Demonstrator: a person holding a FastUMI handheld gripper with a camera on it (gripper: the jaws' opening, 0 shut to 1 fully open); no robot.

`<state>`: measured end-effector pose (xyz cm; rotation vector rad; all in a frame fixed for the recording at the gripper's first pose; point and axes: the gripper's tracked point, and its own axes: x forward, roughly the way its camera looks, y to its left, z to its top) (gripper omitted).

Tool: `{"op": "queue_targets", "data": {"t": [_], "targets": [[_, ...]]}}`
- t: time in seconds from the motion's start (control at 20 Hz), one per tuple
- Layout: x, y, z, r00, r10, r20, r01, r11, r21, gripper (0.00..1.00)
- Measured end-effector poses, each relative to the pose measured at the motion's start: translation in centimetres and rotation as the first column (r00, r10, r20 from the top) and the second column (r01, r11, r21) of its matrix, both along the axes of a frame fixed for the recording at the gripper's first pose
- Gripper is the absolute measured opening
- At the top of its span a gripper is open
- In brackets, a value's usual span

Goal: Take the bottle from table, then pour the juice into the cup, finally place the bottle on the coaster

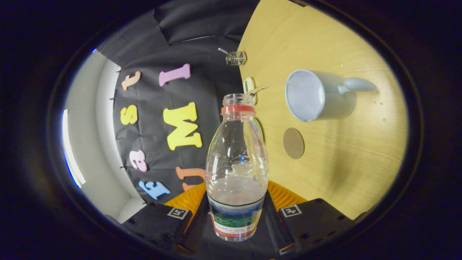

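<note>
Bottle point(236, 169) gripped in the claw point(236, 213), uncapped, held off the surface point(346, 180).

Both fingers press on the bottle's labelled lower part; pale juice fills about its lower third. The view is rolled, so the surface reads as tilted. Beyond the bottle's neck, to one side, stands the cup point(317, 95), handle turned away from the bottle. The round coaster point(293, 143) lies bare between bottle and cup, apart from both.
</note>
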<state>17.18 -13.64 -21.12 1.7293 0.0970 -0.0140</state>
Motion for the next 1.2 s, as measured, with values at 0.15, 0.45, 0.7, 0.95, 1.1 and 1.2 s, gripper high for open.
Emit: {"op": "queue_targets", "data": {"t": [0.15, 0.45, 0.7, 0.95, 1.1, 1.2], "targets": [[0.2, 0.4, 0.3, 1.000, 0.006, 0.002, -0.006, 1.000, 0.017, 0.78], [0.9, 0.6, 0.6, 1.000, 0.009, 0.003, -0.009, 0.998, 0.058, 0.77], [0.8, 0.0, 0.9, 1.000, 0.002, 0.006, -0.002, 0.996, 0.084, 0.78], [0.9, 0.4, 0.5, 1.000, 0.014, -0.009, -0.013, 0.992, 0.126, 0.77], [1.4, 0.9, 0.5, 1.000, 0.024, -0.008, -0.022, 0.991, 0.134, 0.77], [1.5, 1.0, 0.4, 1.000, 0.028, -0.007, -0.027, 0.990, 0.137, 0.77]]}}
